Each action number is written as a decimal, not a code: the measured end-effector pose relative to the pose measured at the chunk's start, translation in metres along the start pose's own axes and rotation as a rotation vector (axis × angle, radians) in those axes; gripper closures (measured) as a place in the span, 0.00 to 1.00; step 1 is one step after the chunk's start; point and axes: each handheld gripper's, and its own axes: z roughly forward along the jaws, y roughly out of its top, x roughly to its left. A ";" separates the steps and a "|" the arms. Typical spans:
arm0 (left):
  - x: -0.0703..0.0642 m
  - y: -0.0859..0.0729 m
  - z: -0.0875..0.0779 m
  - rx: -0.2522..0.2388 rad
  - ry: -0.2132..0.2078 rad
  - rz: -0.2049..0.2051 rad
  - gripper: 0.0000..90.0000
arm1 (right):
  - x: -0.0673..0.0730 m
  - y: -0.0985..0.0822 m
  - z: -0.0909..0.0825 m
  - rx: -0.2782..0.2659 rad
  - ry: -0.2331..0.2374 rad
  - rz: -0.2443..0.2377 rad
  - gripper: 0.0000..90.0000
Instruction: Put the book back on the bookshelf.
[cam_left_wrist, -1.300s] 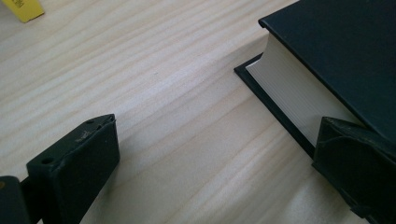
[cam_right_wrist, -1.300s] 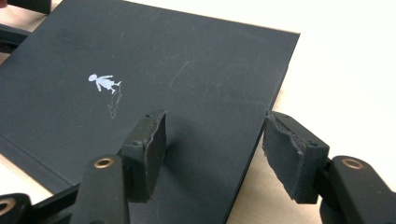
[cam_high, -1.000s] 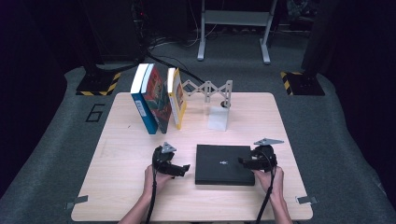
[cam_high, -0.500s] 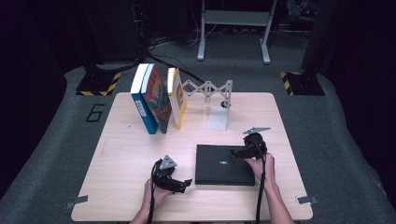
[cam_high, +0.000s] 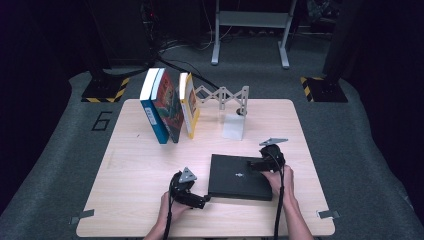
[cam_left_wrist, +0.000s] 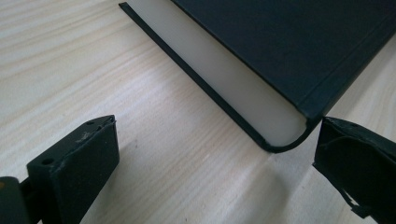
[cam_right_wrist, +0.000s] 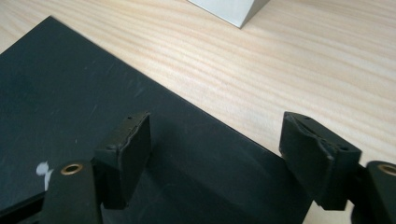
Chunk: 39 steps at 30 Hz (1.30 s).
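Two grippers work at a black book (cam_high: 241, 176) that lies flat on the near middle of the table (cam_high: 130, 165), cover up, its pale page block facing the person's left.

The left gripper (cam_high: 199, 200) is at the book's near left corner. A second ago it sat farther from the person, level with the middle of the book's left edge; since then it has slid toward the person along that edge. In the left gripper view its jaws stand spread wide over the bare wood, with the rounded corner of the book (cam_left_wrist: 280, 88) just inside the right-hand jaw and a broad gap to the other. Nothing is pinched.

The right gripper (cam_high: 254, 164) has gone the other way: a second ago it was just off the book's right edge, and now it reaches in over the far right part of the cover. In the right gripper view its jaws are open and have just been closing a little after opening; one jaw hangs over the dark cover (cam_right_wrist: 70, 107), the other over the book's edge where it meets the wood. Whether they touch the cover cannot be told.

Three books (cam_high: 170, 106) stand on edge, leaning, at the far left of the table, beside a grey scissor-style extending bookend (cam_high: 220, 96) with a white block (cam_high: 234, 126) at its right end. None of these has moved.
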 end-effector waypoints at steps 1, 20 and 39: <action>0.001 0.002 0.002 -0.002 -0.004 -0.003 0.00 | -0.001 -0.002 -0.002 0.001 0.005 -0.004 0.29; 0.036 0.037 0.022 0.032 0.083 -0.044 0.00 | -0.007 -0.050 -0.036 -0.042 0.047 0.113 0.32; 0.034 0.041 0.026 0.070 0.096 -0.085 0.00 | 0.008 -0.019 -0.029 -0.011 0.075 0.025 0.37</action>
